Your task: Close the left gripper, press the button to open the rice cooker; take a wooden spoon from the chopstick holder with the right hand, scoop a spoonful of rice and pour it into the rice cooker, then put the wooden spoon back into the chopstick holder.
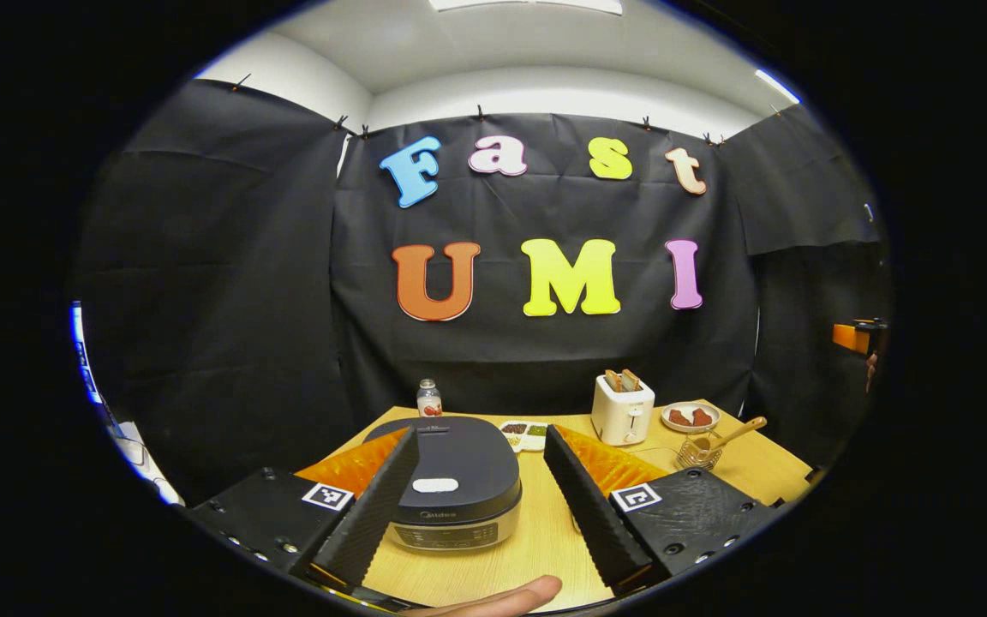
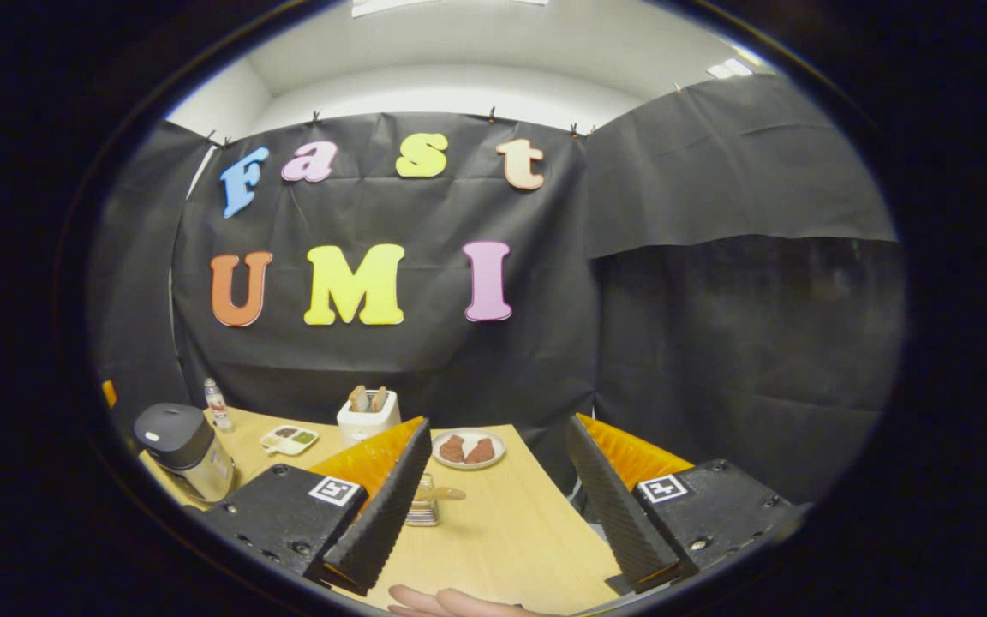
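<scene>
L tool hovering w/ fingers spread wide over closed dark-lidded rice cooker on light wooden counter, R tool gaping, unloaded, wooden spoon sitting in wire chopstick holder nr white toaster.

Left gripper and right gripper both hover with jaws spread wide (a fingertip shows below the left 1).

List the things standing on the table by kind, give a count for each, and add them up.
Rice cooker: 1
Toaster: 1
Bottle: 1
Plate with food: 1
Divided dish: 1
Chopstick holder: 1
Wooden spoon: 1
Total: 7
</scene>
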